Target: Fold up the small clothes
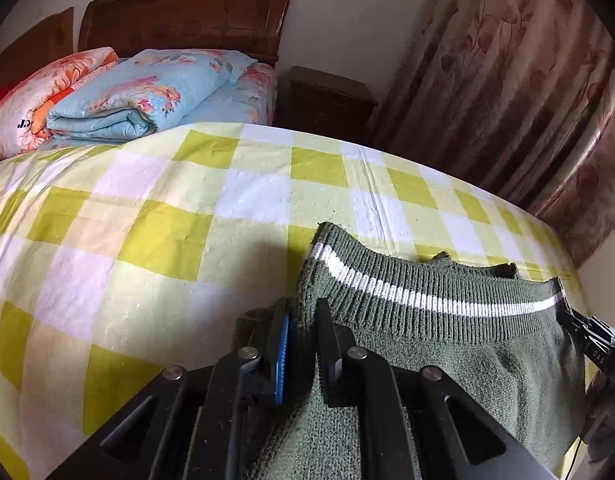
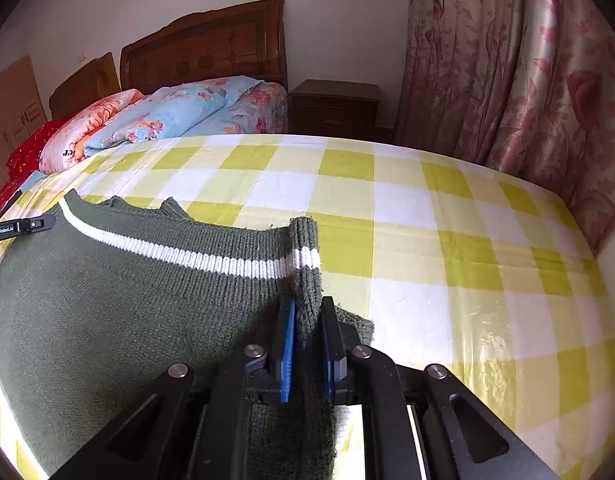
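A dark green knitted sweater (image 1: 467,344) with a white stripe along its ribbed hem is held stretched above the yellow-checked bed sheet (image 1: 167,220). My left gripper (image 1: 303,312) is shut on the hem's left corner, with the knit pinched between its blue pads. At the far right of the same view my right gripper (image 1: 567,314) holds the other corner. In the right wrist view my right gripper (image 2: 307,308) is shut on a bunched fold of the sweater (image 2: 127,292) at the hem's right end. The left gripper (image 2: 47,223) shows at the left edge.
Folded floral quilts (image 1: 147,96) lie at the bed's far end below a wooden headboard (image 1: 187,16). A dark nightstand (image 2: 335,108) stands beyond the bed. A pink patterned curtain (image 2: 507,80) hangs along the bed's right edge.
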Demonstrator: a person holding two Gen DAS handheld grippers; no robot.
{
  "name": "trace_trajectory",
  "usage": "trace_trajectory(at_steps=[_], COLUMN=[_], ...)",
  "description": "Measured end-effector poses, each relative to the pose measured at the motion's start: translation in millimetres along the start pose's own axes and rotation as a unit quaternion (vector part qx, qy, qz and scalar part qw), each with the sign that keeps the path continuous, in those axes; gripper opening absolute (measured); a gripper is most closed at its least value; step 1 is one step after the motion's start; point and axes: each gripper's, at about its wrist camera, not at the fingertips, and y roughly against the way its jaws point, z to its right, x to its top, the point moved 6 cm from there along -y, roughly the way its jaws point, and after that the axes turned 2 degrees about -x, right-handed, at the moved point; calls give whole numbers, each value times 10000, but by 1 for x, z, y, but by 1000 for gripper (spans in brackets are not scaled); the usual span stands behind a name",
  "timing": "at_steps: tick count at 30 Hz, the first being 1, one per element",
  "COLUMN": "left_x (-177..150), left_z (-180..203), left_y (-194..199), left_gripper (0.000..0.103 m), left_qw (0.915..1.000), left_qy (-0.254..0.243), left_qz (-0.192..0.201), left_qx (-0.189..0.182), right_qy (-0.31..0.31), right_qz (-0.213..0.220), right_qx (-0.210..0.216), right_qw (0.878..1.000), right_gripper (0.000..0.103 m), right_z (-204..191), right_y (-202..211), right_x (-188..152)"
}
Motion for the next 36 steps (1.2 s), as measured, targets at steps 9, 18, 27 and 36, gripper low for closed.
trace_trajectory(at_steps=[9,18,27,36], left_x=[12,-14,-17,-17], left_z=[104,66,64,62], left_y=[51,-27,-51,-52], left_gripper=[31,34,34,34], left_qw=[9925,9985,9984,9986], left_qy=[-810,-541,-568,-517], left_qz=[897,-53,25,40], left_qx=[-202,-12,69,32], right_qy=[374,666,591,-891], right_qz=[563,-9,-226,-106], right_qx=[239,675,796,530], right_qw=[9974,9955,9948,9946], right_gripper=[103,103,103,103], right_z=[-78,-135,-132,-31], right_y=[60,5,-1,5], right_x=[38,7,7,18])
